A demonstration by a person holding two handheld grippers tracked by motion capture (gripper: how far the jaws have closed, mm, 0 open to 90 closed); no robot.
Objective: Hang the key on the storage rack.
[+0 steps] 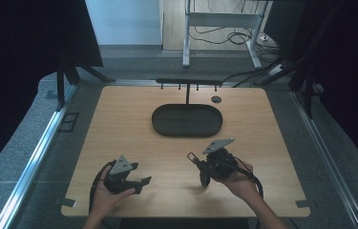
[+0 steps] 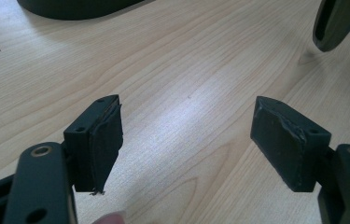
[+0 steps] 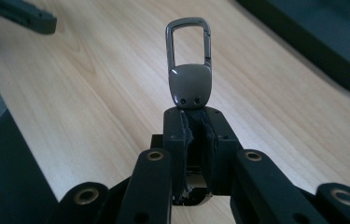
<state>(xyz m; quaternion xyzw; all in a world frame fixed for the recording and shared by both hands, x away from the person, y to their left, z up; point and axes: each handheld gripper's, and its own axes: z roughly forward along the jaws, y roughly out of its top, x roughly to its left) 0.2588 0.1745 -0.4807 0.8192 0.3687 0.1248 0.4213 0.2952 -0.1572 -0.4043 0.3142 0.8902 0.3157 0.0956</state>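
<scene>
Right tool (image 3: 195, 122) was clamped on your metal clip (image 3: 189, 70), loop pointing past the tips; left tool (image 2: 186, 140) gaped wide, empty. Dark tray (image 1: 187, 120) sat ahead on the table (image 1: 119, 124), nearer your right hand.

I see my left gripper (image 2: 186, 140) low over the wooden table (image 2: 177, 70), its 2 jaws standing wide apart with bare tabletop between them. The rubber pads (image 2: 105, 140) look worn and ragged at the edges. A fingertip (image 2: 109, 218) pokes in at the bottom edge. The dark tray (image 2: 74, 7) sits at top left, and a dark rounded piece (image 2: 333, 21) hangs at top right.
</scene>
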